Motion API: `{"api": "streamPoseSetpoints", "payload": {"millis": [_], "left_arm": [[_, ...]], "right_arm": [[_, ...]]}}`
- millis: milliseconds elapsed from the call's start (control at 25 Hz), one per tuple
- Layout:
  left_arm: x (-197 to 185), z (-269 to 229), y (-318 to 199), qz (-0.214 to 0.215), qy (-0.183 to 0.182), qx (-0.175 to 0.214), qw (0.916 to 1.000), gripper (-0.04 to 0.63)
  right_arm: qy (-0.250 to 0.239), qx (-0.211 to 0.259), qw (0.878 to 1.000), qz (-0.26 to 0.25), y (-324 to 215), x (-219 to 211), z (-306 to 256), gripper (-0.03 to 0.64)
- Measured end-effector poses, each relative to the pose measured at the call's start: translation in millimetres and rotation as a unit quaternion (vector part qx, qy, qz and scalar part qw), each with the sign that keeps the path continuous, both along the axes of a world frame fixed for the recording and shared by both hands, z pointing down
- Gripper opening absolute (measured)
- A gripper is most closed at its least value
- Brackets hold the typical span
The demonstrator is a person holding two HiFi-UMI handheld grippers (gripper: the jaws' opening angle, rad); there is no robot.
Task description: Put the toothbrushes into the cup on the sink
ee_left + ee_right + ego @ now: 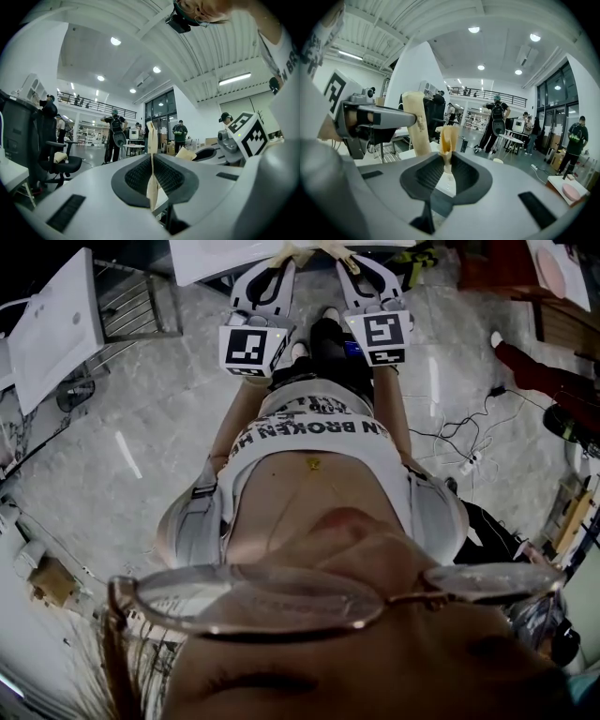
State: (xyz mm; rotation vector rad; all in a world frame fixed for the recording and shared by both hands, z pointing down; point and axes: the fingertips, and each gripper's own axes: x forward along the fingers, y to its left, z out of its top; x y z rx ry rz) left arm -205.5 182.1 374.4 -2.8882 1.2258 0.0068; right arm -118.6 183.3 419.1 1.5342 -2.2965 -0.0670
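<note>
Left gripper (152, 161) was clenched on a cream toothbrush (151, 140), whose long axis stood upright across the jaws, with its upper end rising above them. Right gripper (447, 164) likewise grasped a second toothbrush (449, 138), also upright, with its yellowish end on top. From the head view, both grippers were level and side by side, just short of a white surface (211, 261).

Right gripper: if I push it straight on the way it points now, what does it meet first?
Probably the white surface right ahead: the right gripper, shut on a toothbrush, shows it just beyond its jaws. The toothbrush tip would likely touch first; depth is unclear.
</note>
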Motion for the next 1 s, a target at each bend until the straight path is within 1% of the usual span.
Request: {"api": "streamPoseSetpoints", "payload": {"millis": [440, 720, 1000], "left_arm": [[23, -1, -83, -0.015, -0.009, -0.008, 0.9998, 0.025], [49, 1, -111, -0.026, -0.011, -0.013, 0.9995, 0.025], [76, 0, -142, -0.038, -0.016, -0.017, 0.9990, 0.025]], "right_arm": [[-0.015, -0.011, 1.000, -0.025, -87, 15, 3, 0.061], [-0.013, -0.013, 0.999, -0.040, -118, 40, 1, 0.061], [-0.015, -0.018, 0.999, -0.045, -149, 75, 3, 0.061]]}}
